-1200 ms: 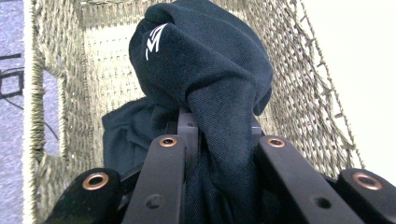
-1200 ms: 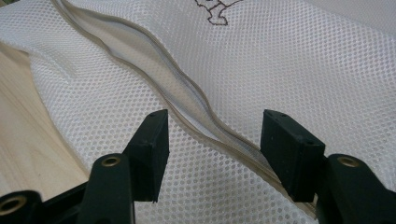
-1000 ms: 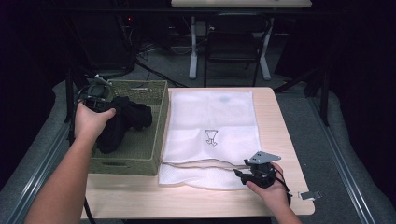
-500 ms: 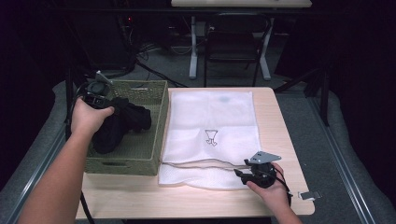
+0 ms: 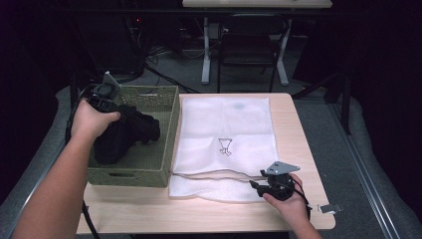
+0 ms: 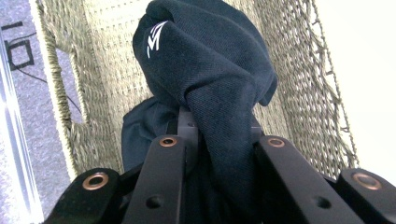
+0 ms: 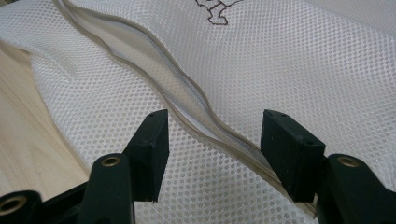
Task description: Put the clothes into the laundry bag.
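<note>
Two hand-held grippers at a wooden desk (image 5: pixel 149 214): one lifts dark clothing from a basket, the other rests on a mesh bag.

The left gripper (image 6: pixel 212 140) has its jaws clamped on a black garment (image 6: pixel 210 79), held inside the woven basket (image 5: pixel 164 144) at the desk's left. The right gripper (image 7: pixel 212 149), jaws apart, sits over the zip edge of the white mesh laundry bag (image 7: pixel 289 60) lying flat beside the basket.
</note>
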